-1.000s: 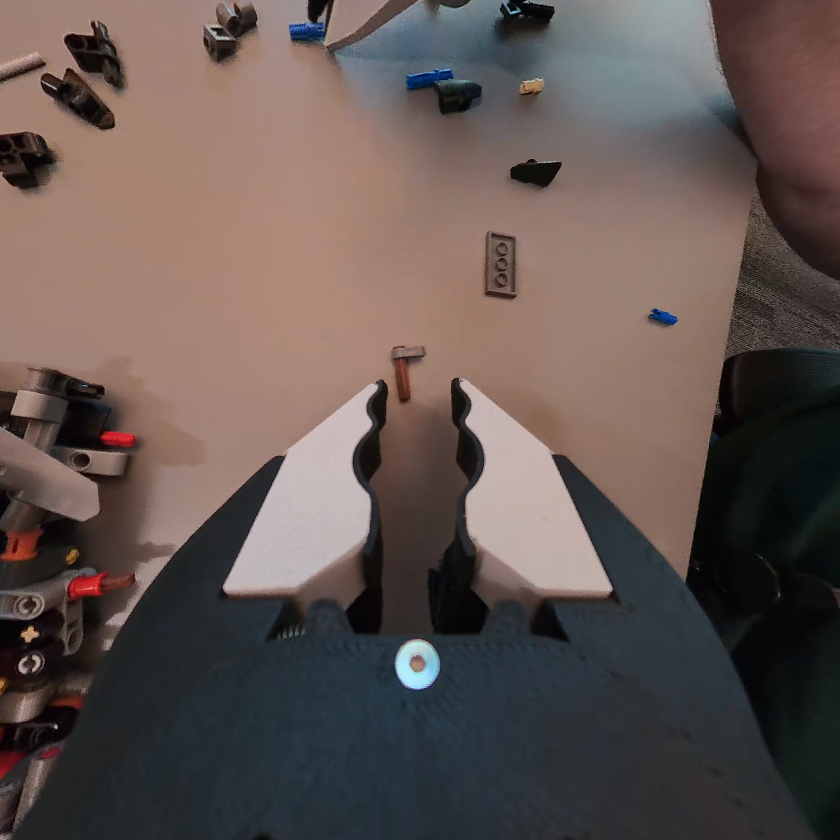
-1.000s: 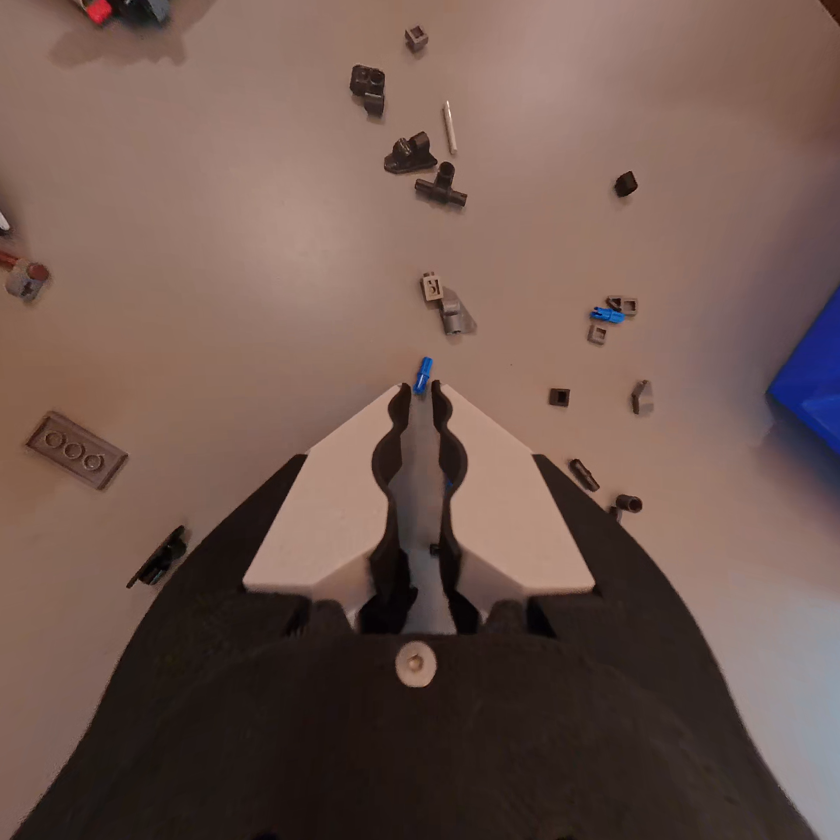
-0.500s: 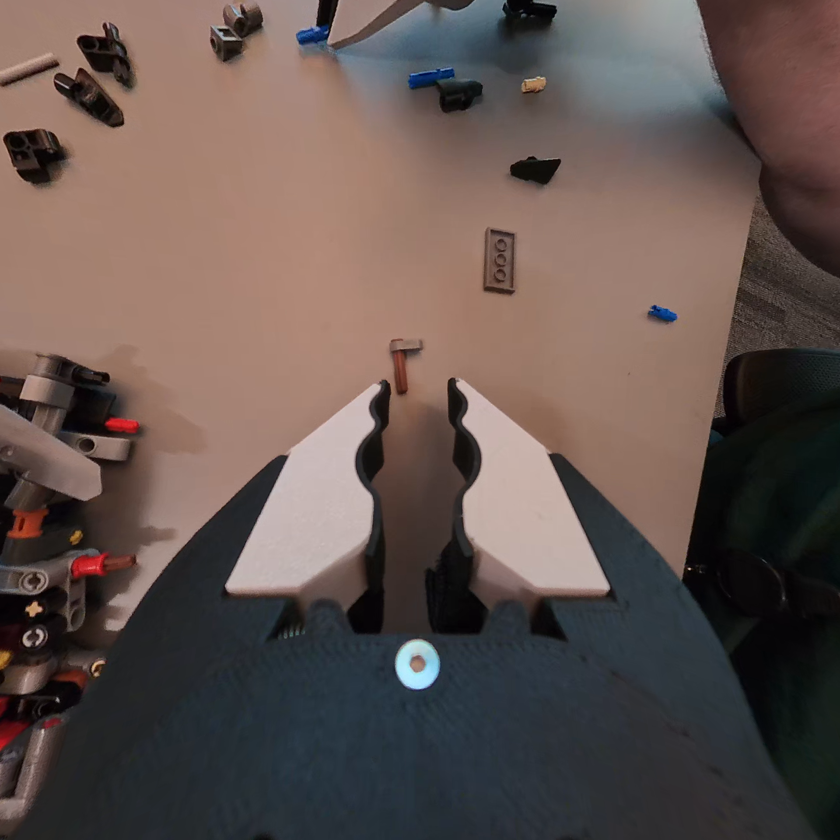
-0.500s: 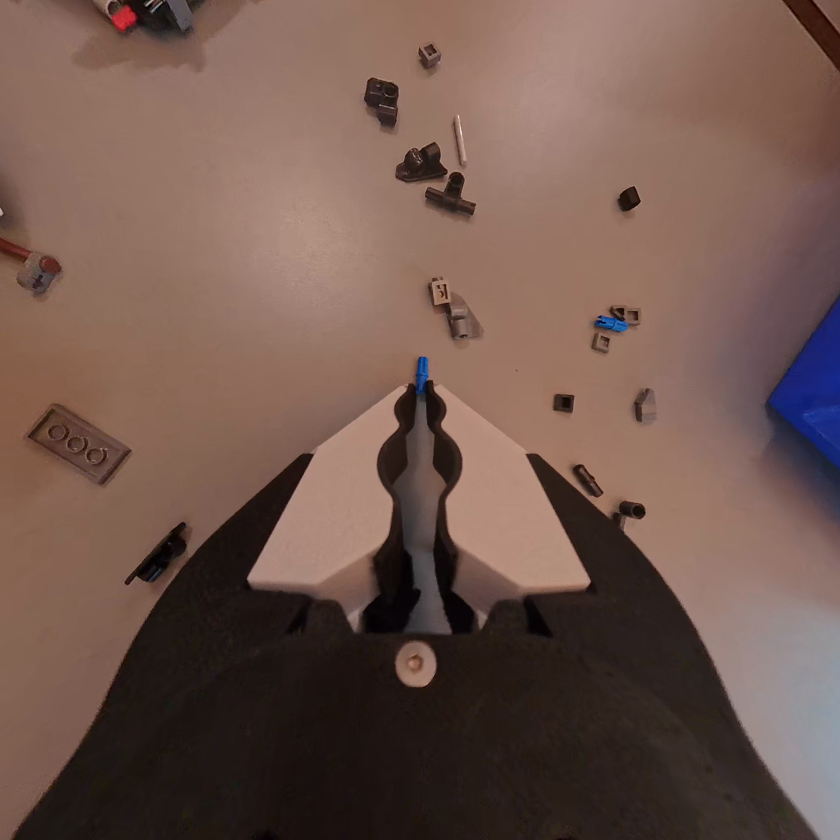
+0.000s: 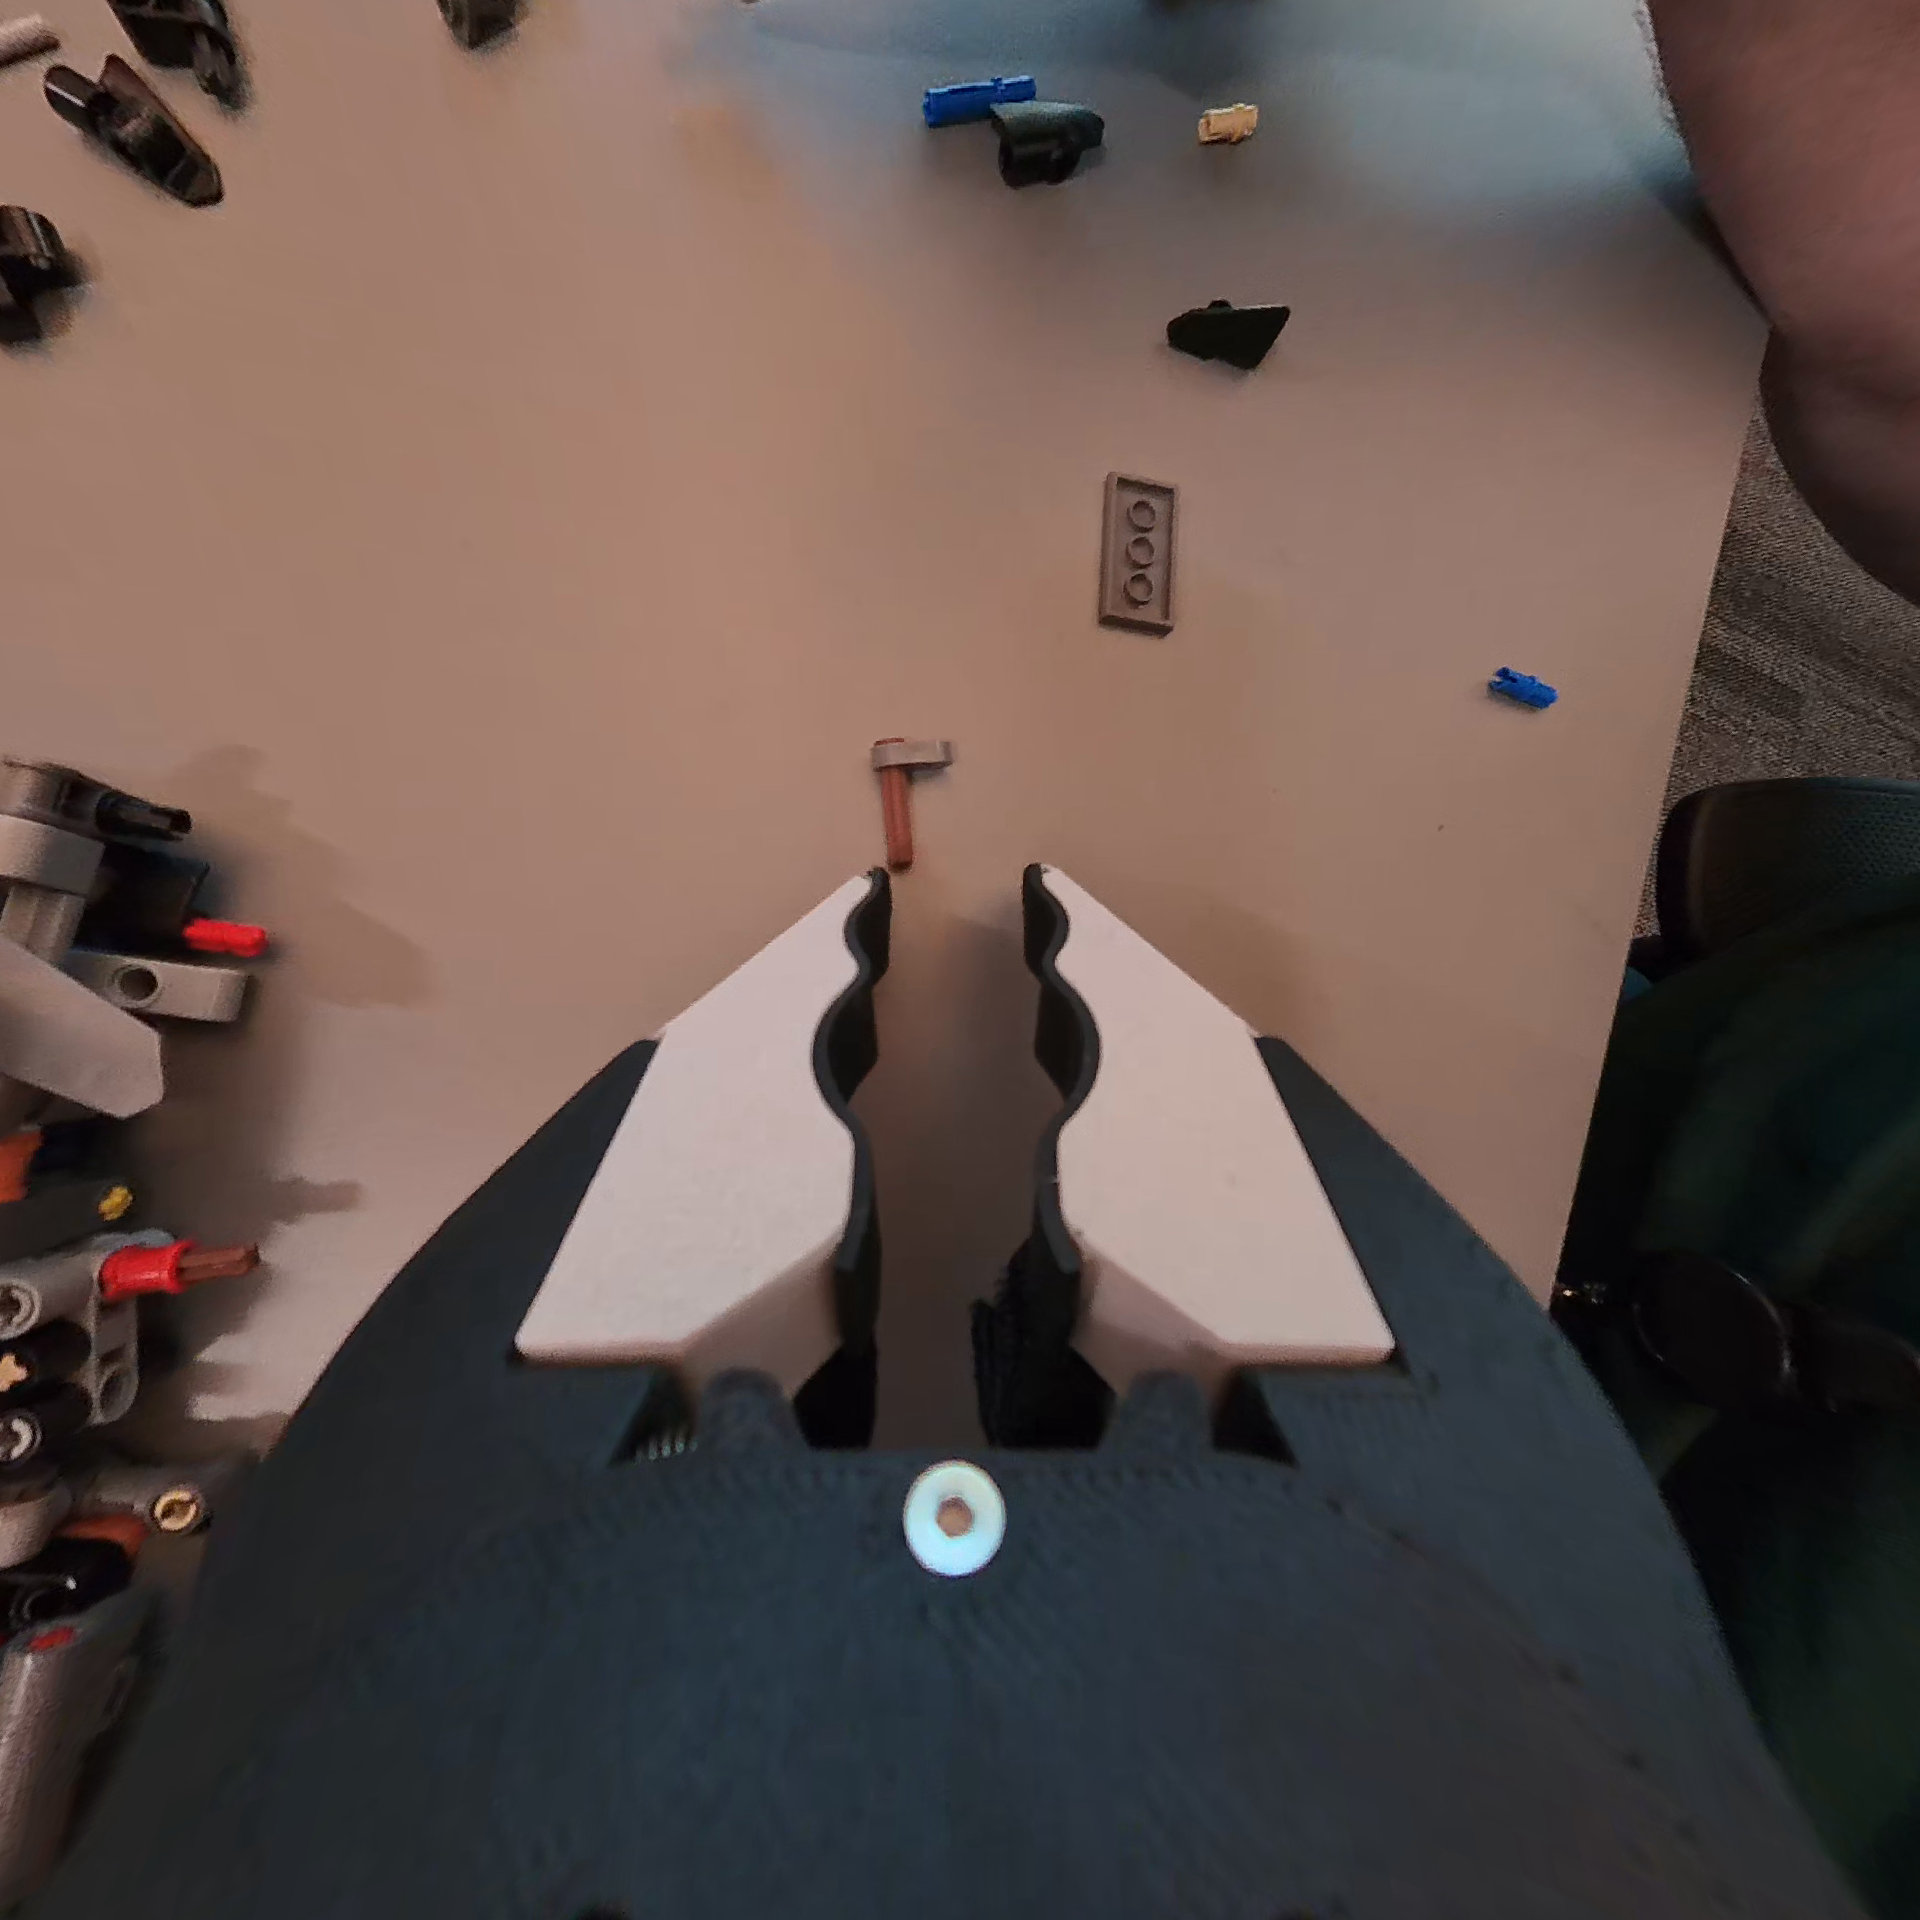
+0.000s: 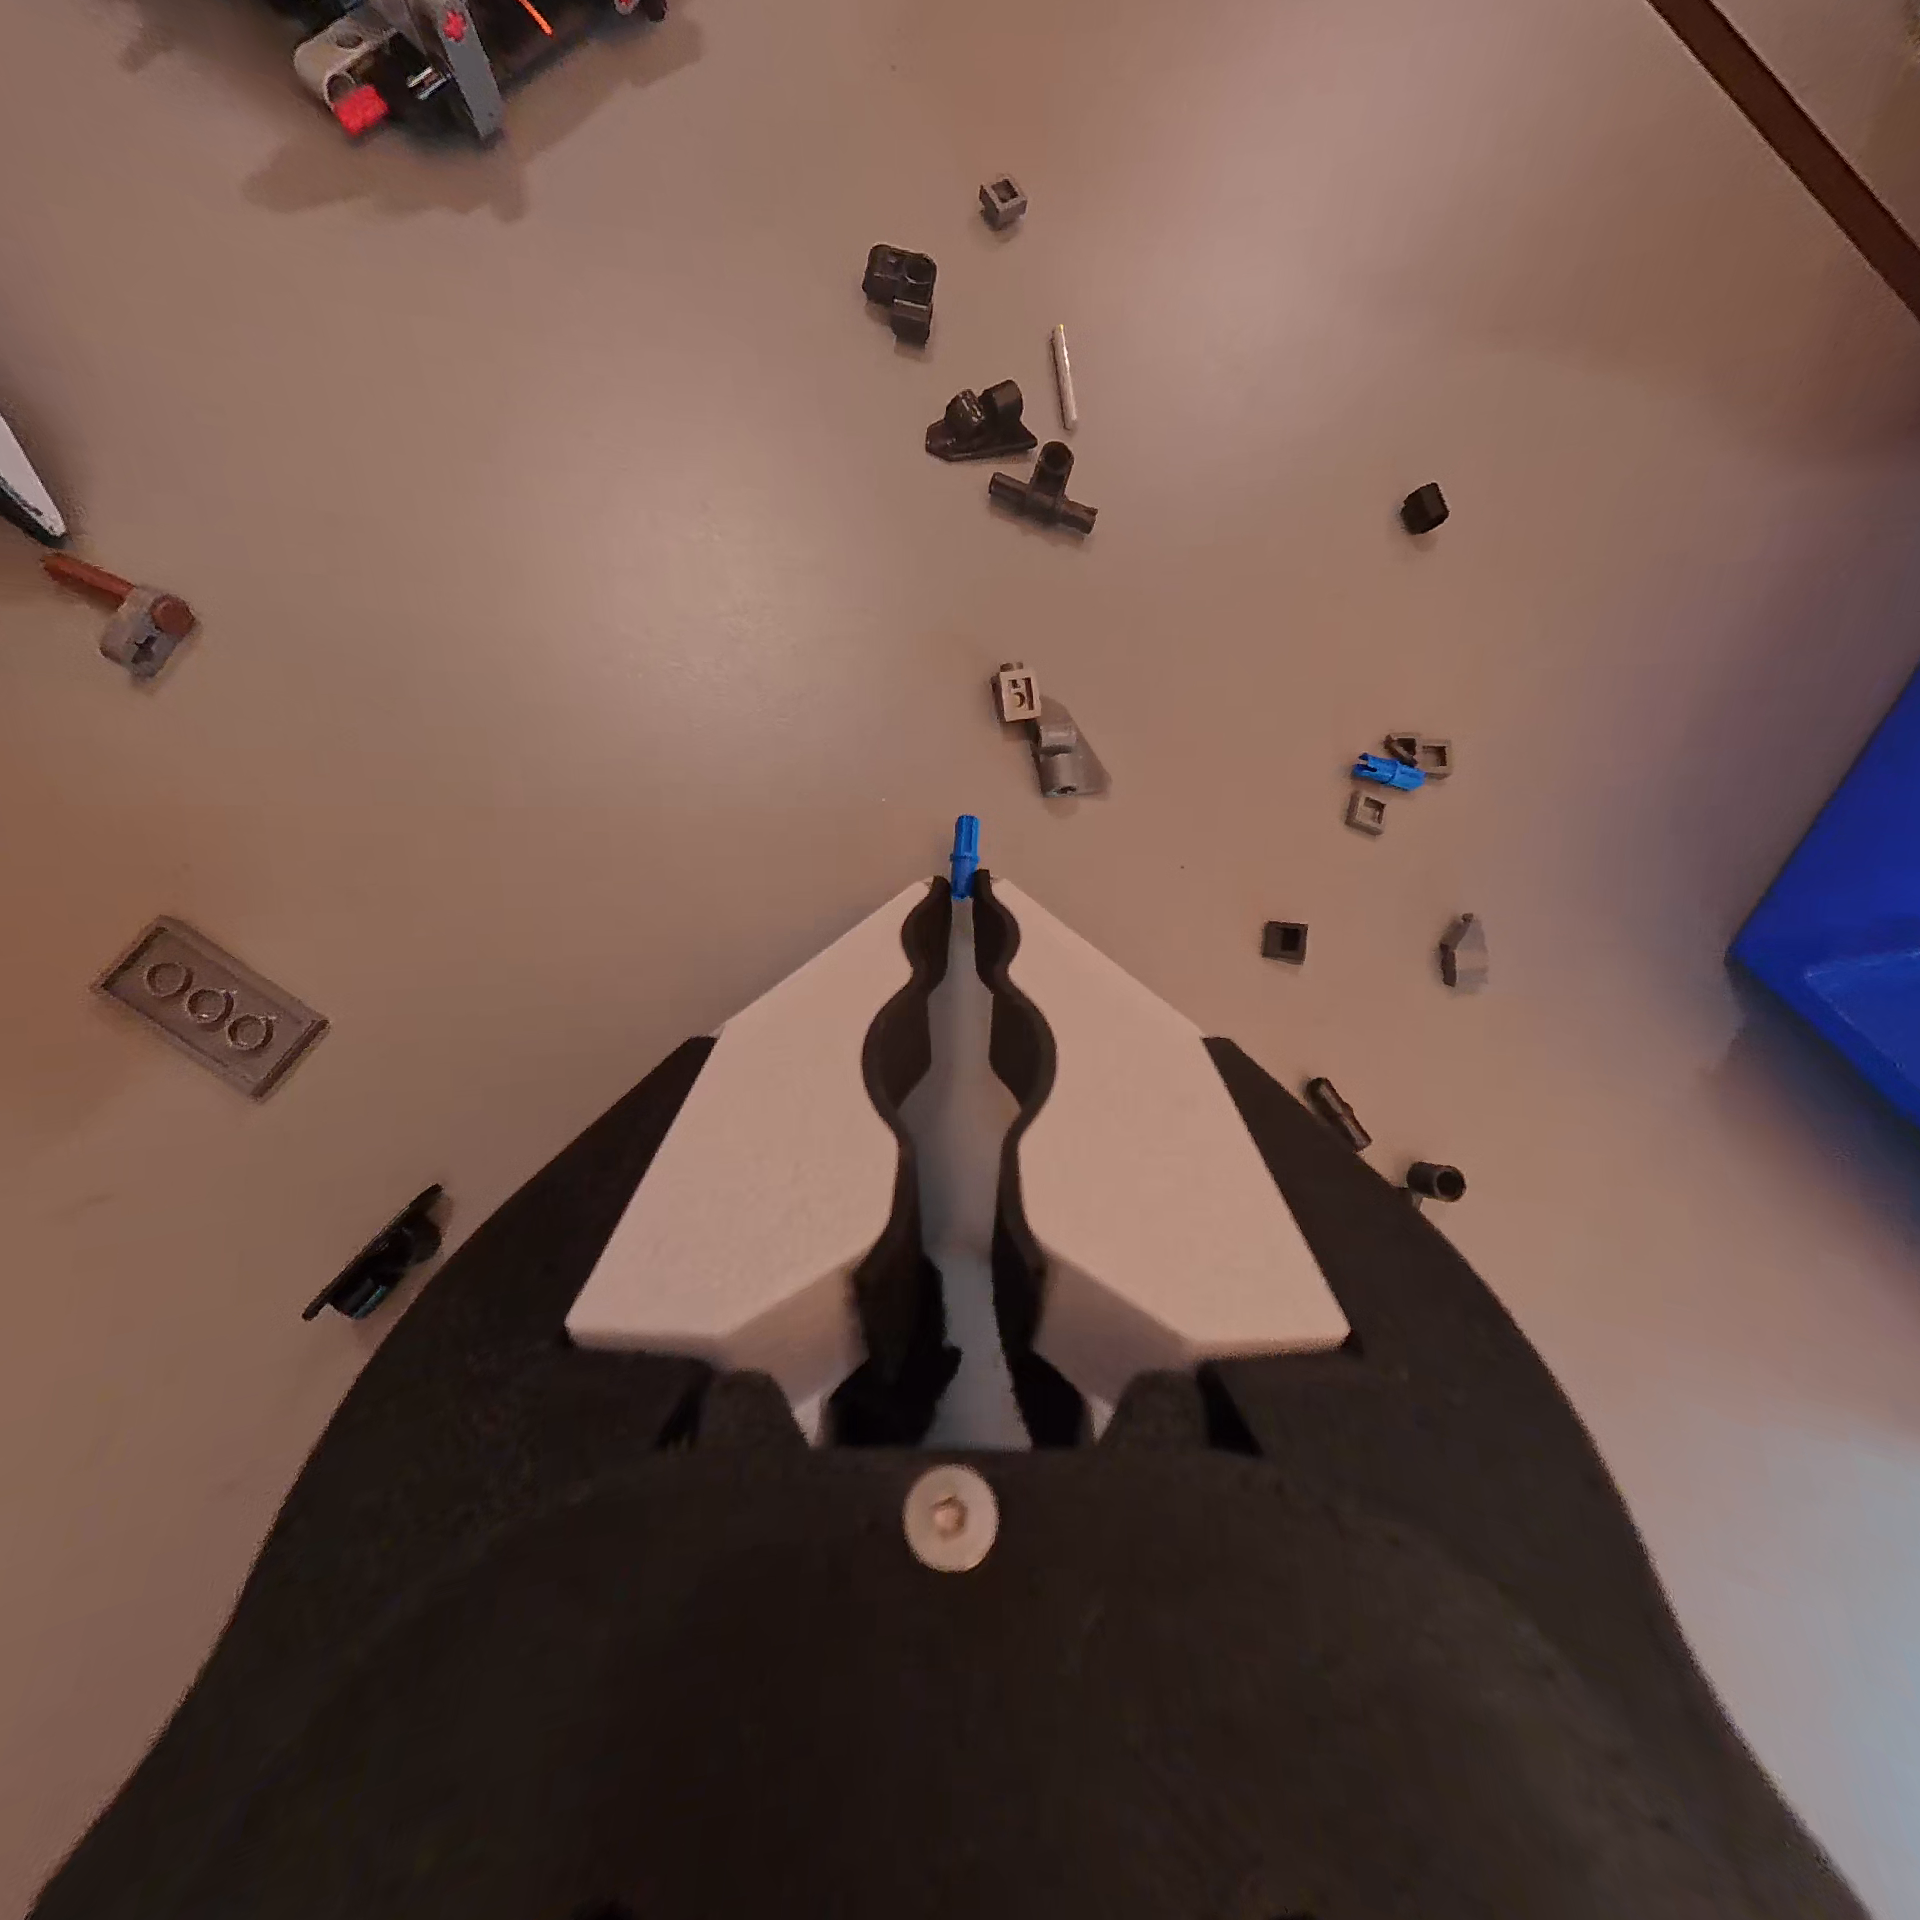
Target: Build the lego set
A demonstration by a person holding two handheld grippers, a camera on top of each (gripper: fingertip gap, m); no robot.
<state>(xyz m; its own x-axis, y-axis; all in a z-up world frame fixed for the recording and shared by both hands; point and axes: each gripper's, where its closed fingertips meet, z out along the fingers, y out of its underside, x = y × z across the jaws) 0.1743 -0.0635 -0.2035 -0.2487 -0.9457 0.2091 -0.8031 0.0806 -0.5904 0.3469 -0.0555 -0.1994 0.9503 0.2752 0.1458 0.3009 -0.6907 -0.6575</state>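
One blue pin [image 6: 963, 854] is pinched at the tips of the right tool [image 6: 961, 883], lifted above the bench [image 6: 520, 623]. The left tool [image 5: 956, 873] is spread, empty, just behind the brown axle [image 5: 898, 821]. Judged next: the pin is carried to the partly built model [image 6: 416, 62] and aligned with a hole.

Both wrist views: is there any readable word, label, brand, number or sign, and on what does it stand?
None readable.
The small grey square piece bears dark marks, too small to tell whether they are writing.
The grey plate shows only three rings.
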